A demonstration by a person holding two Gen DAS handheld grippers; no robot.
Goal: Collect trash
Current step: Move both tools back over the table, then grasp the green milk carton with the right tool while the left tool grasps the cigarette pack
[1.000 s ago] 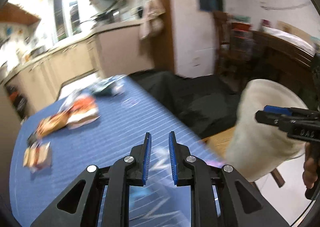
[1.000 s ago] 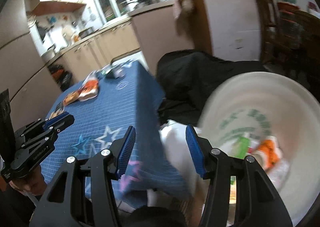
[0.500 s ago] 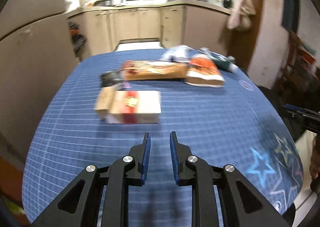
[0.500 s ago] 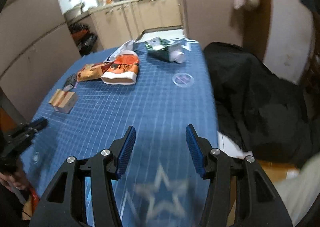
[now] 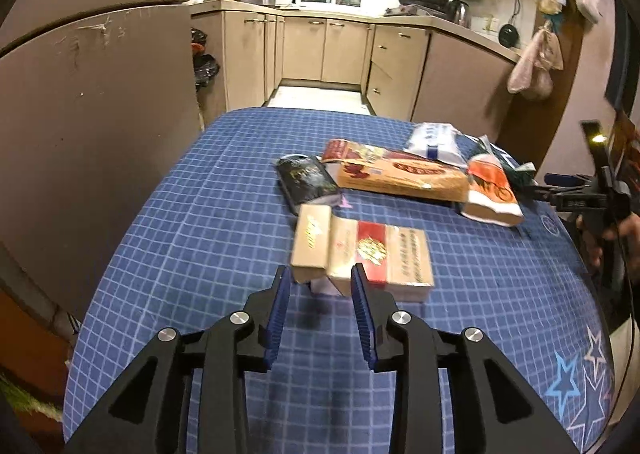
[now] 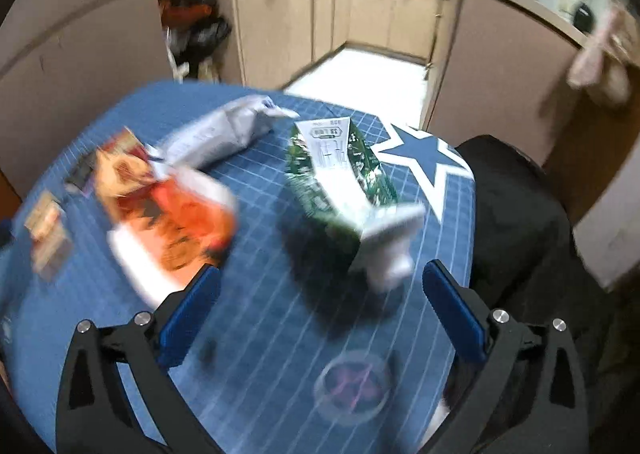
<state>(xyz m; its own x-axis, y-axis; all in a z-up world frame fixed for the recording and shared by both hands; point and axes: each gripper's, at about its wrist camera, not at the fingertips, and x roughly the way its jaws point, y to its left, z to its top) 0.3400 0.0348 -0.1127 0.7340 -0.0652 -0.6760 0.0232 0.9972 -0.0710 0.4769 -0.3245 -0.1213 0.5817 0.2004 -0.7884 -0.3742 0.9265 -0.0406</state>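
Pretty much everything is still sitting on the table (image 5: 168, 238) as far as I can see, so the pickup work looks mostly ahead, not behind. Closest in, the left gripper (image 5: 320, 278) has nothing in it, jaws spreading apart, hovering just short of the near end of the flat red-and-cream cartons (image 5: 360, 250), which lie around the middle of the blue grid cloth. The right gripper (image 6: 320, 278) is empty too, jaws swinging out wide, lined up on the green and white milk carton (image 6: 340, 189) lying on its side near the table's right edge; its white end sits between the fingertips but nothing is pressing on it yet. A small clear round lid (image 6: 352, 384) lies on the cloth right under that gripper. Further back toward the far edge: the orange snack bag (image 5: 490, 193), a long tan biscuit box (image 5: 400, 173), a dark wrapper (image 5: 306, 181) and a white and blue pouch (image 5: 434, 137). The right view is badly smeared, so I might be miscounting small bits. No bin or bag visible in either view, so can't say what's already been collected.
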